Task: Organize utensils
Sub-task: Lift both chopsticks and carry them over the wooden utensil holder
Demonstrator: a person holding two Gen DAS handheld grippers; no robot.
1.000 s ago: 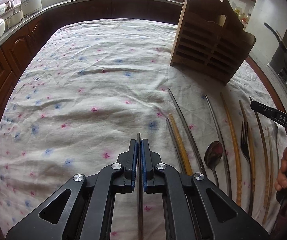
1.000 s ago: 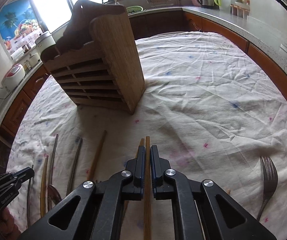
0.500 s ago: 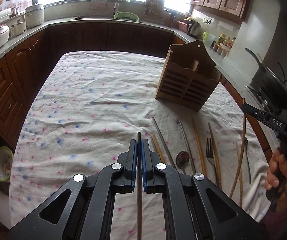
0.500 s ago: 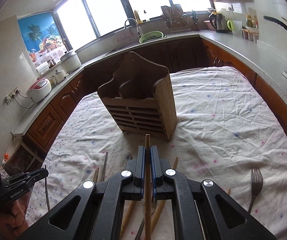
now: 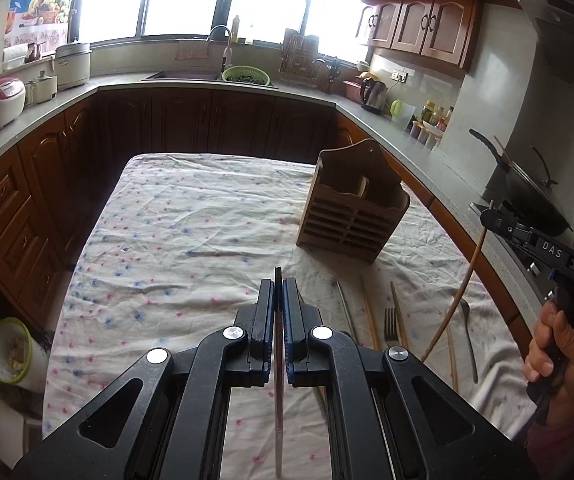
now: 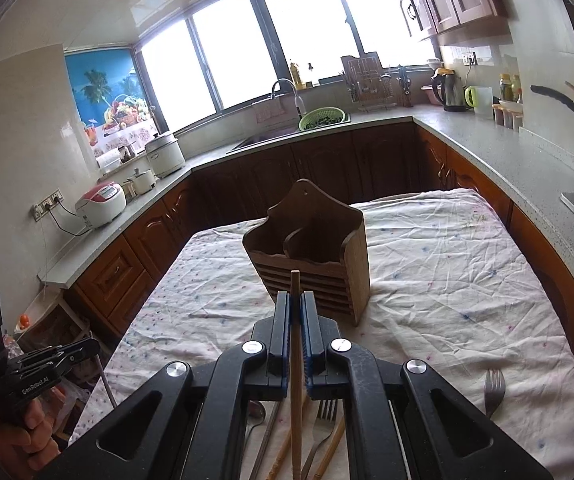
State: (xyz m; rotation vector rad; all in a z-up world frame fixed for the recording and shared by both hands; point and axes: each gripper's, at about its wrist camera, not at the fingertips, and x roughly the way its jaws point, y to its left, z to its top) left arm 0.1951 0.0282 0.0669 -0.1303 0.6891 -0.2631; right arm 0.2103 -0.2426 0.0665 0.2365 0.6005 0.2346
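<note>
Both grippers are raised above the table (image 5: 207, 216), each carrying one stick. The left gripper (image 5: 278, 292) is pinching a thin metal chopstick (image 5: 277, 380), its jaws closed down to the stick's width, the tip poking just past the pads. The right gripper (image 6: 295, 312) is clamping a wooden chopstick (image 6: 295, 392) the same way, its tip showing in front of the caddy (image 6: 319, 256). The caddy is standing upright on the cloth ahead of both, its two top pockets open and seemingly empty. Forks (image 6: 494, 390), a spoon (image 5: 467, 332) and more chopsticks are lying in a row on the cloth below and near the grippers.

I'd judge the risk is in the drop-in. Each stick is gripped near one end, with a long tail hanging behind, so it could be pivoting in the pads and arriving crooked. A crooked tip may be catching the caddy's scalloped front or the divider, and the light caddy could be tipping or sliding on the wrinkled cloth. With both hands converging on one small opening, the grippers may also be knocking each other.
</note>
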